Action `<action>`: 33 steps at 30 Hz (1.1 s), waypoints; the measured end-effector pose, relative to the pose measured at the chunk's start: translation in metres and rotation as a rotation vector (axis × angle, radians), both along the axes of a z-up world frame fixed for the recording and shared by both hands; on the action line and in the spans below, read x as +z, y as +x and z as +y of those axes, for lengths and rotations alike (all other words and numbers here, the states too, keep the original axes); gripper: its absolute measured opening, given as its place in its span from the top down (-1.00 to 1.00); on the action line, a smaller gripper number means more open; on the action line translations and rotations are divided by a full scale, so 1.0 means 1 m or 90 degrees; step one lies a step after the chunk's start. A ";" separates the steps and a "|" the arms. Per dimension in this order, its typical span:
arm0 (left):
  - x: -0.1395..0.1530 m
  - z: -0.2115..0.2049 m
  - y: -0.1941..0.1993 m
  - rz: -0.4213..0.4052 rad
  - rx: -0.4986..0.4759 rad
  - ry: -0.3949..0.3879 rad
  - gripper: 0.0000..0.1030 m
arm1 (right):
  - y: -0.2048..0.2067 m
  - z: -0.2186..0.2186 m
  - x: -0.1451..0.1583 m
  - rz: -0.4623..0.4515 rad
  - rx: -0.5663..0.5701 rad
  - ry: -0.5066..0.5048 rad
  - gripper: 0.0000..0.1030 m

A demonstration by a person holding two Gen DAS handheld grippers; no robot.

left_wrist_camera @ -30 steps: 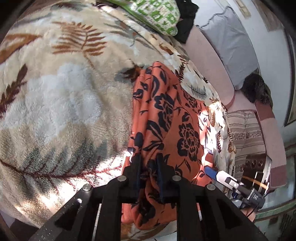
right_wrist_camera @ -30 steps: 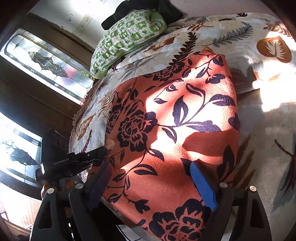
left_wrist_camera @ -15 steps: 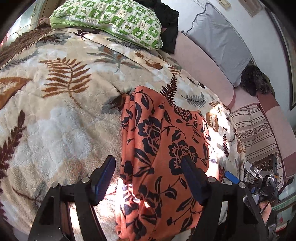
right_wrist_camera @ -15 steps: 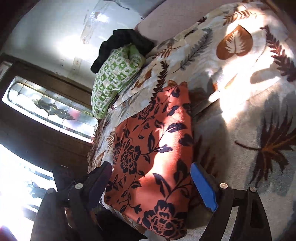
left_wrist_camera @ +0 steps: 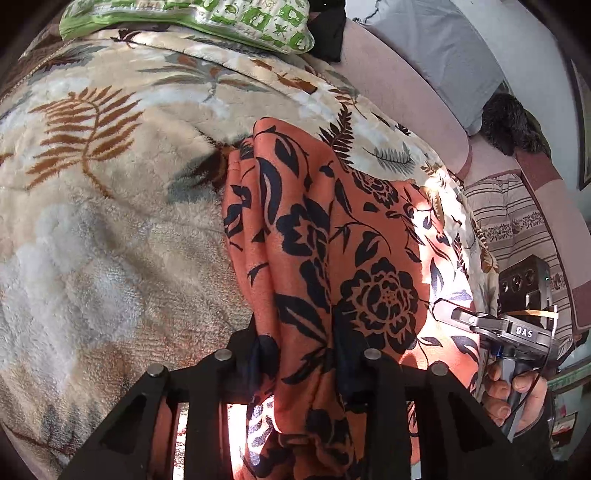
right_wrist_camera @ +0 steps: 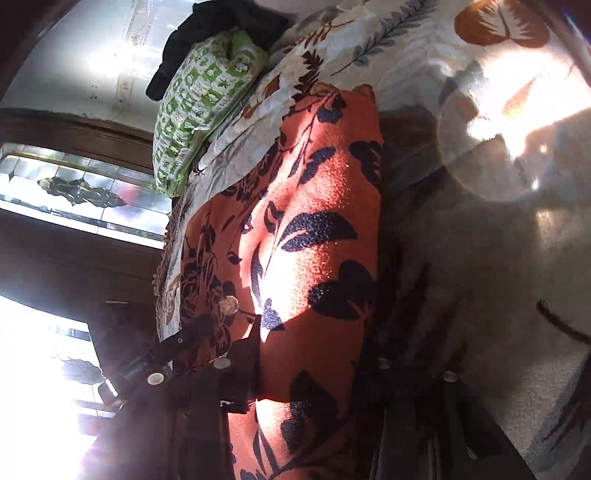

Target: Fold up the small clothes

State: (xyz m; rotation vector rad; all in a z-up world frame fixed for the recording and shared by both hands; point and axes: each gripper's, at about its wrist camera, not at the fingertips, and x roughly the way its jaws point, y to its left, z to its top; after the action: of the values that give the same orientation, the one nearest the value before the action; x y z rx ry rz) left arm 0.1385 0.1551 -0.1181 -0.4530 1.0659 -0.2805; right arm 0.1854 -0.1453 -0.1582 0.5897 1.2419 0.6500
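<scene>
An orange garment with a dark flower print [left_wrist_camera: 332, 240] lies folded lengthwise on a fleecy leaf-patterned blanket [left_wrist_camera: 110, 221]. My left gripper [left_wrist_camera: 301, 354] is at its near end. The jaws are closing, and a gathered ridge of the cloth is pinched between them. In the right wrist view the same garment [right_wrist_camera: 314, 221] runs away from my right gripper [right_wrist_camera: 310, 369], whose jaws are also closing, with the near edge of the cloth filling the gap. The right gripper [left_wrist_camera: 461, 321], held by a hand [left_wrist_camera: 517, 387], also shows at the garment's right side in the left wrist view.
A green patterned pillow [left_wrist_camera: 221, 22] and a dark garment [right_wrist_camera: 221, 29] lie at the far end of the blanket. Right of it are a grey cushion [left_wrist_camera: 436, 55] and striped fabric [left_wrist_camera: 517, 221]. A leaded window [right_wrist_camera: 74, 192] glares on the left.
Half a second ago both grippers stood wide open over the garment; now both have closed in on its near end. The left had let go of the cloth before that. The cloth is bunched.
</scene>
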 end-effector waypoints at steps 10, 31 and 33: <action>0.097 -0.057 0.021 -0.155 -0.032 -0.032 0.45 | 0.016 -0.040 0.121 -0.171 0.030 -0.040 0.35; 0.054 -0.140 0.050 -0.095 -0.042 0.055 -0.43 | 0.026 -0.176 0.096 -0.188 -0.192 -0.135 -0.32; 0.066 -0.138 0.028 -0.116 -0.039 0.084 -0.46 | 0.014 -0.157 0.110 -0.226 -0.169 -0.109 -0.57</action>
State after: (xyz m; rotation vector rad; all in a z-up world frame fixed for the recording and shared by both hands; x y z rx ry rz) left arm 0.1662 0.0172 -0.0524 -0.2712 0.9150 -0.2977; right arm 0.1998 -0.3022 -0.0482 0.4630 0.8584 0.3987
